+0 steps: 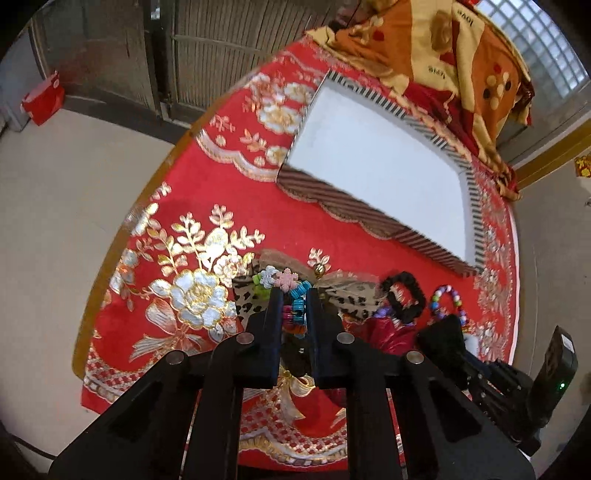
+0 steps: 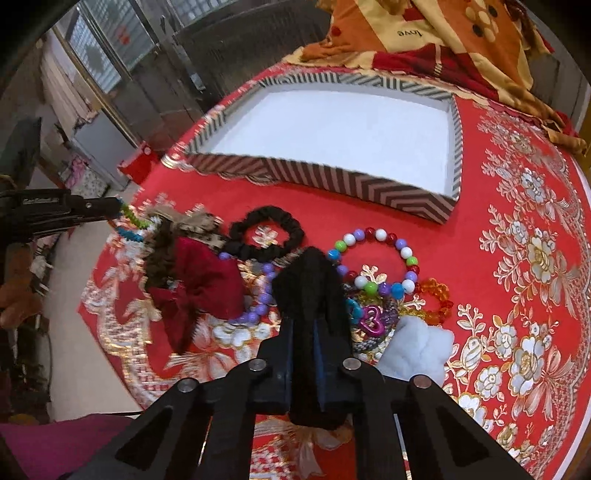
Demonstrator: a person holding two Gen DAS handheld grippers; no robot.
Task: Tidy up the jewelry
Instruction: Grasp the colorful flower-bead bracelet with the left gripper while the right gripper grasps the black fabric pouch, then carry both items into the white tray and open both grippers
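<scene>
In the left wrist view my left gripper [image 1: 293, 295] is shut on a bundle of colourful coil hair ties with flower charms [image 1: 286, 279], lifted just above the red cloth. My right gripper [image 2: 304, 299] is shut on a black fuzzy scrunchie [image 2: 308, 269], which drapes over and hides its fingertips. Beyond both stands the striped box [image 2: 332, 181] with a bare white inside, also seen from the left wrist as the striped box [image 1: 332, 206]. The left gripper [image 2: 115, 208] shows at the left edge of the right wrist view.
On the red embroidered tablecloth [image 2: 517, 221] lie a thin black scrunchie [image 2: 266, 232], a multicolour bead bracelet [image 2: 376, 258], a purple bead bracelet [image 2: 258, 308], a dark red bow [image 2: 207, 284], a leopard bow [image 1: 347, 295], an orange bead ring [image 2: 437, 299] and a white fluffy piece [image 2: 417, 350]. A folded blanket [image 2: 424, 33] lies behind the box.
</scene>
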